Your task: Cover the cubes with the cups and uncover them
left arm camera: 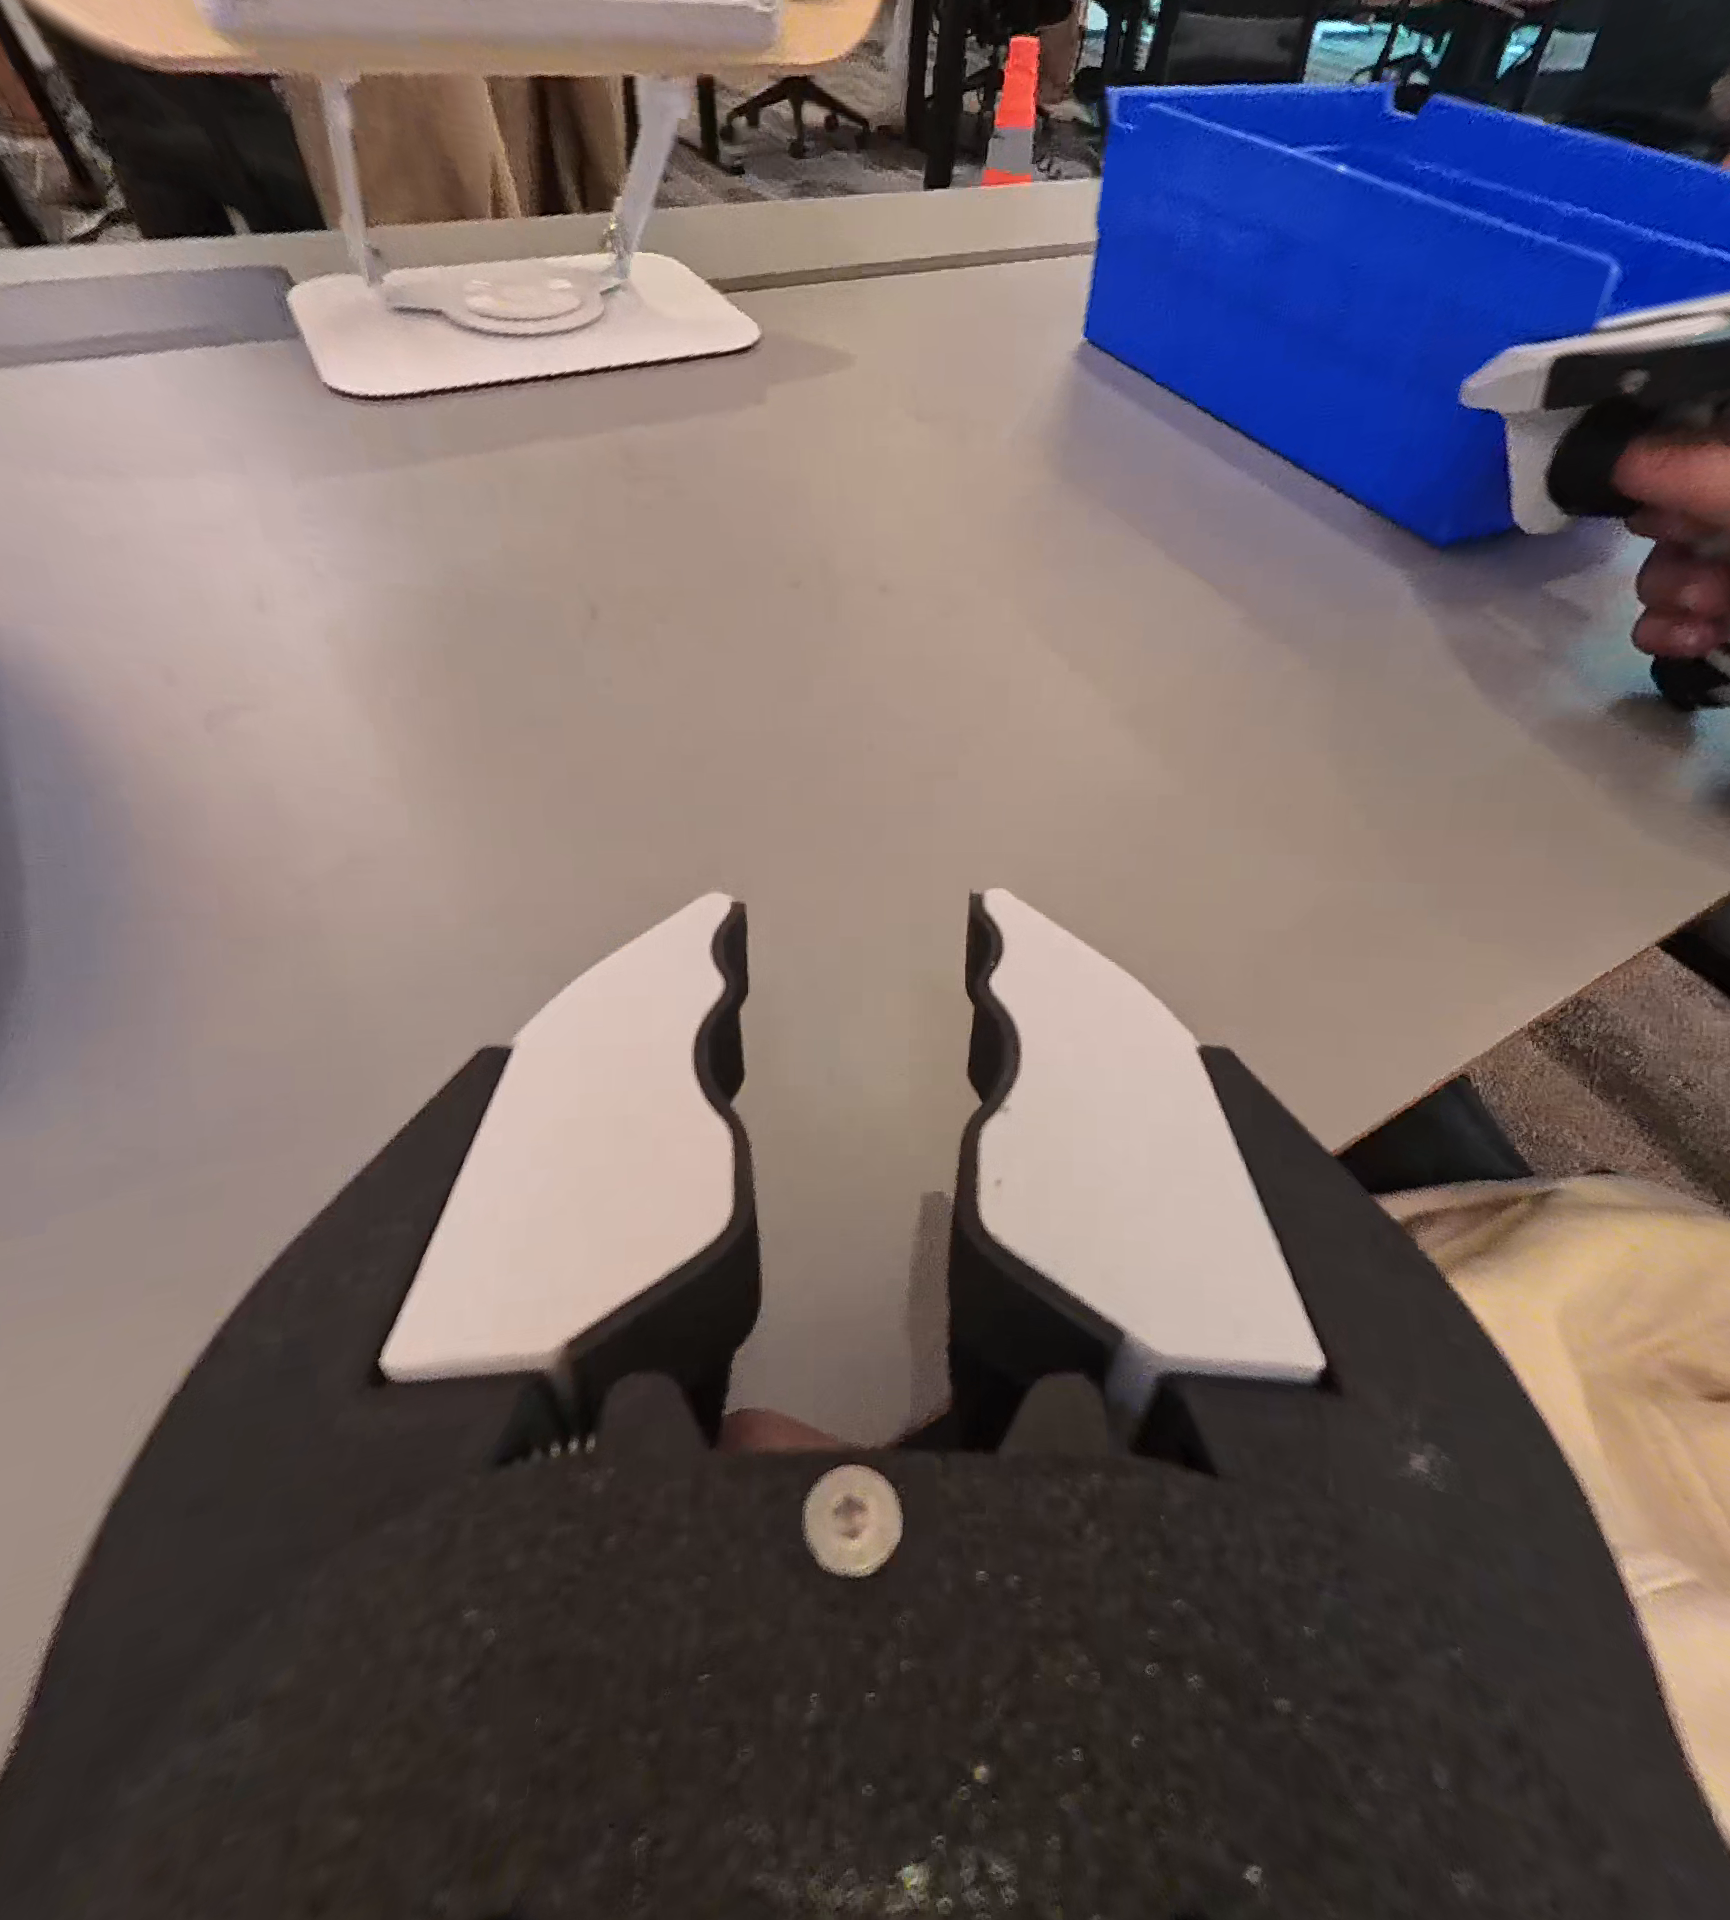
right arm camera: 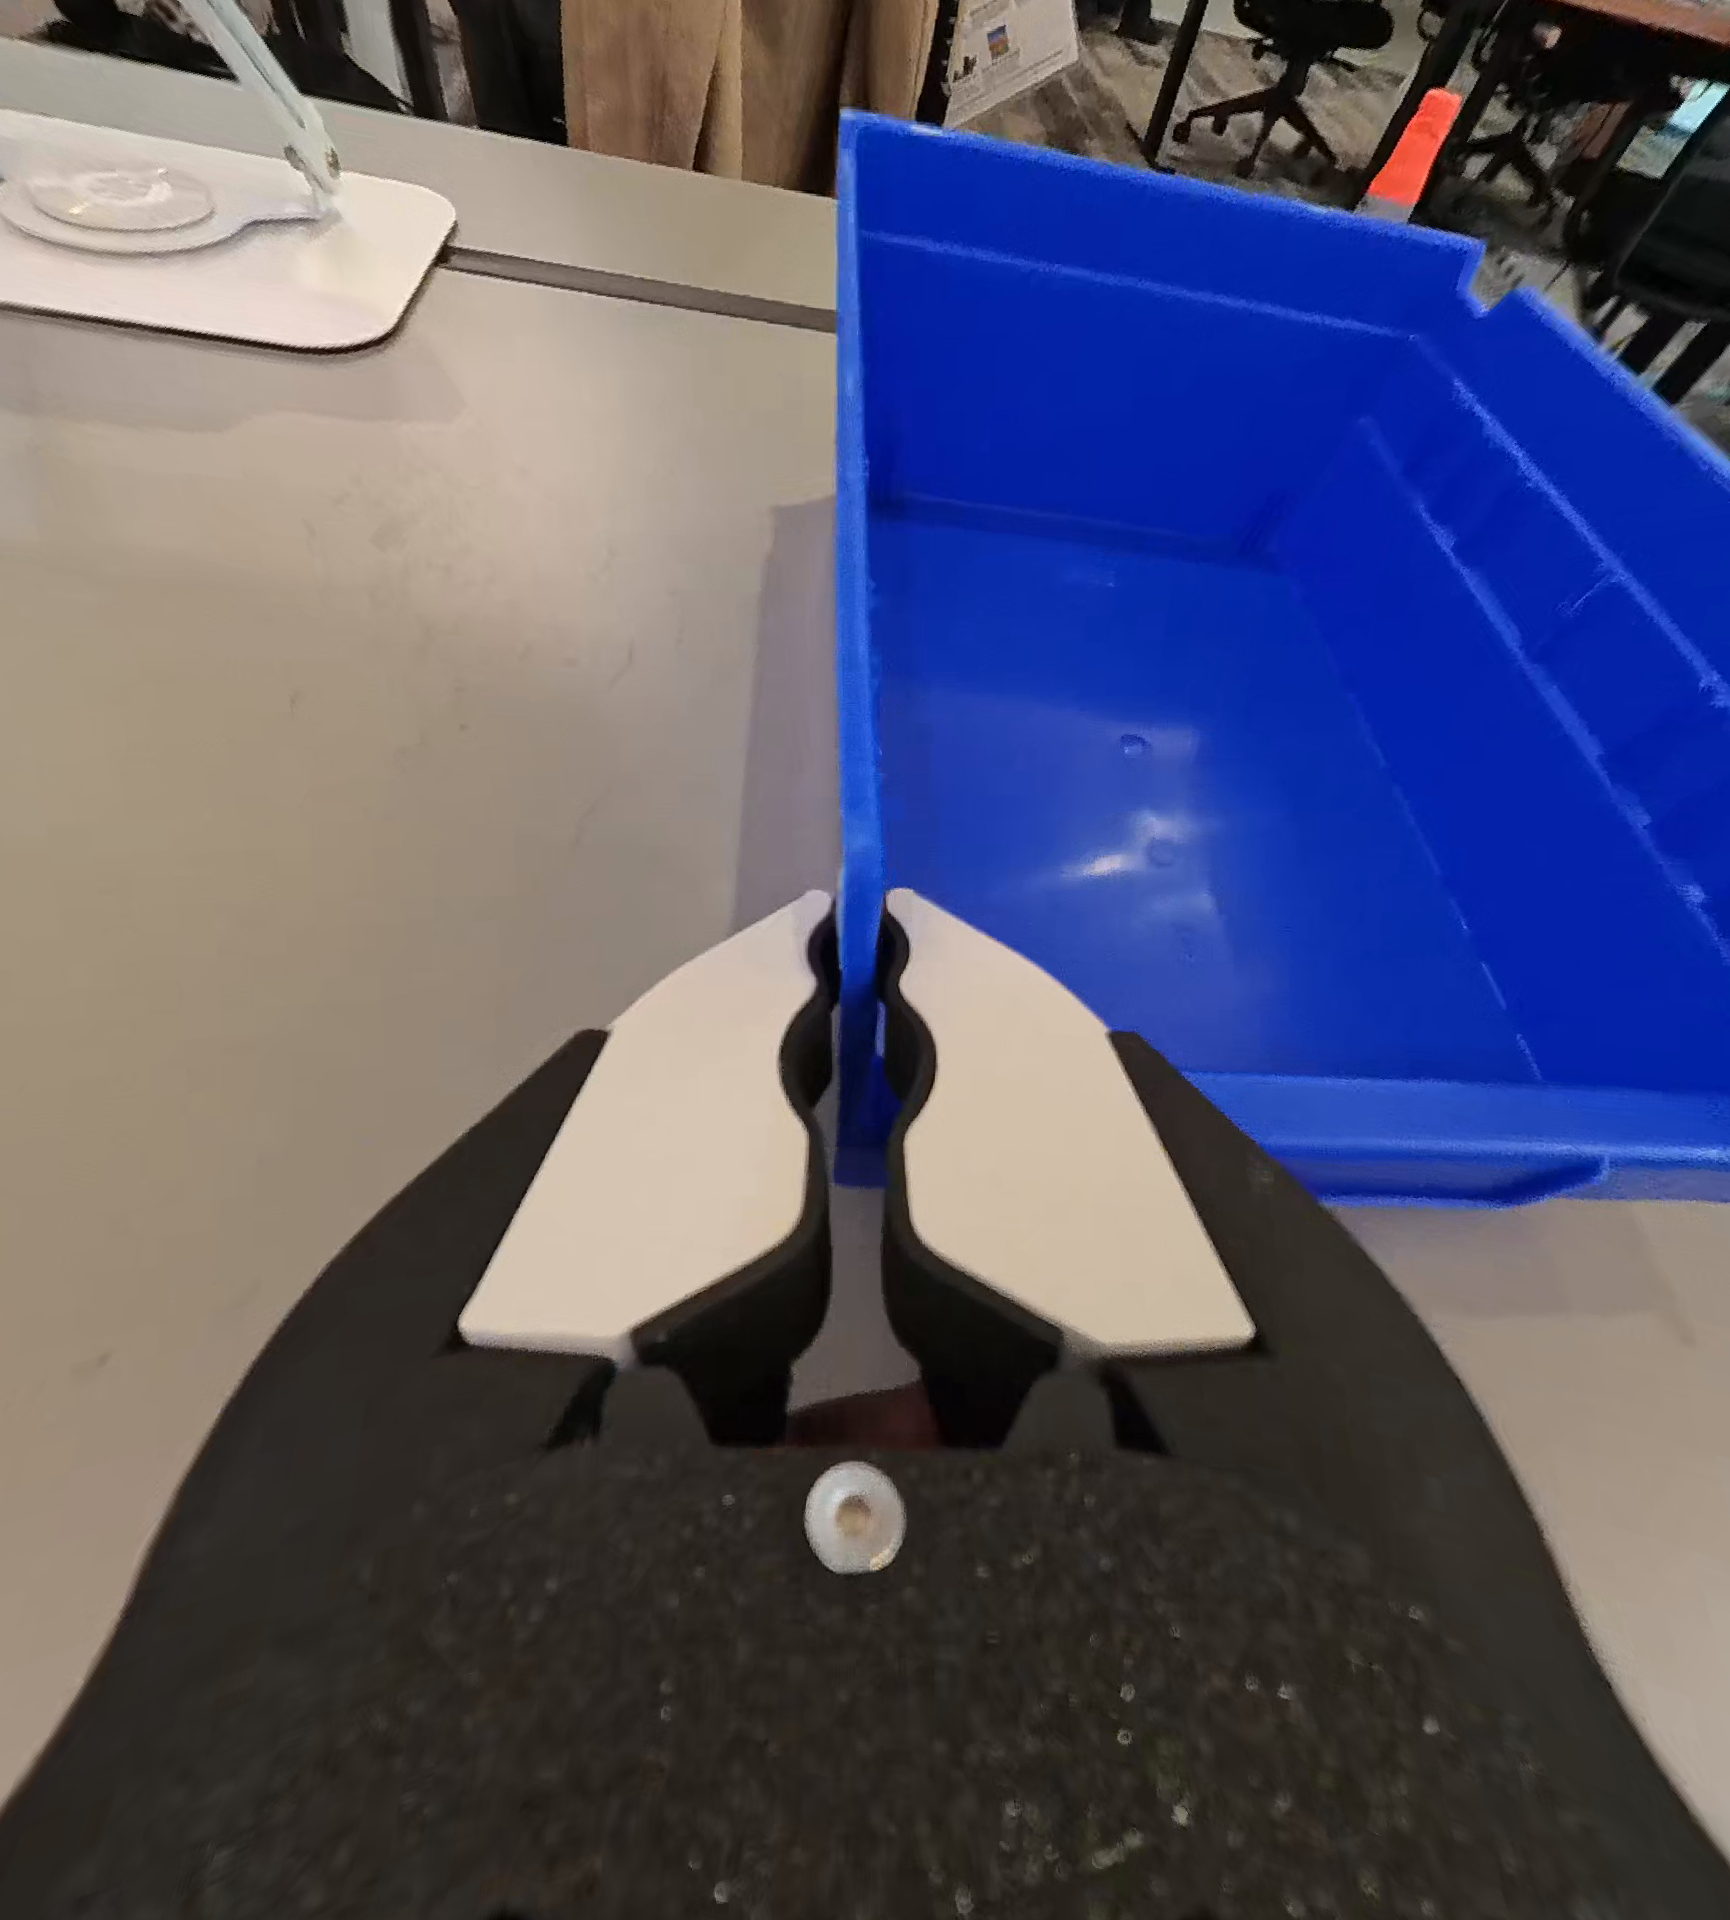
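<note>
The right tool (right arm camera: pixel 859 920) pinches the glossy blue bin (right arm camera: pixel 1308 644) by its near wall.

Grey table (left arm camera: pixel 840 582) in an office; beyond it, black swivel chairs (right arm camera: pixel 1287 73) on patterned carpet (left arm camera: pixel 1650 1060) and an orange traffic cone (left arm camera: pixel 1015 109)

Each black tool (left arm camera: pixel 856 914) has white-faced fingers (left arm camera: pixel 591 1132), a silver screw (left arm camera: pixel 852 1519); cream clothing (left arm camera: pixel 1619 1455).
</note>
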Demonstrator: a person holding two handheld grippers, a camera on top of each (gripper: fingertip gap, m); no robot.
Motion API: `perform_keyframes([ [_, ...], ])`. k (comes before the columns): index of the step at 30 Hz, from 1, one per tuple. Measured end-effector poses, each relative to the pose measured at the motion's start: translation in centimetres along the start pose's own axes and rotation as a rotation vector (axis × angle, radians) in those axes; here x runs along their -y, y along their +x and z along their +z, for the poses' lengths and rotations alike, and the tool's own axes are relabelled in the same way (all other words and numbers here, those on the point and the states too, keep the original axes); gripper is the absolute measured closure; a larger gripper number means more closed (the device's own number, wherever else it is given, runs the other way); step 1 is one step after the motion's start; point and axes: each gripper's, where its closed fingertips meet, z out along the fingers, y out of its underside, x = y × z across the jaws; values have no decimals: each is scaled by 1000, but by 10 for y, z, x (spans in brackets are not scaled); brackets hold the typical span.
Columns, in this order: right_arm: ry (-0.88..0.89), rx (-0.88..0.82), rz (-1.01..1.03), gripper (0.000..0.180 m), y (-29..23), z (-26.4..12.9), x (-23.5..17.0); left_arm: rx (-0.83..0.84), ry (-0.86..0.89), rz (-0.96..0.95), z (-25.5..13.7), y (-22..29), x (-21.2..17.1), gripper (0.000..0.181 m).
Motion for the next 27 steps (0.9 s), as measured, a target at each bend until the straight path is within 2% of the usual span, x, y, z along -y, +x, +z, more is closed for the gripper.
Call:
perform_keyframes([
  [7, 2, 15, 61, 176, 2, -13, -6, -13, -39, -135, 1, -25, -15, 142],
  [11, 23, 11, 41, 175, 0, -15, -4, 78, -11, -45, -5, -36, -10, 142],
  [15, 184, -25, -39, 150, -4, -41, 25, 168, 36, 28, -12, -46, -1, 141],
  [17, 331, 52, -121, 149, -28, -63, 47, 223, 81, 53, -17, -54, 6, 140],
  [20, 410, 248, -189, 144, -81, -85, 51, 323, 98, 60, -25, -72, 10, 138],
  [24, 304, 469, -100, 139, -136, -87, 28, 337, 43, -81, -27, -87, 1, 136],
  [27, 251, 531, -45, 137, -154, -92, 16, 357, 40, -76, -29, -94, 0, 133],
])
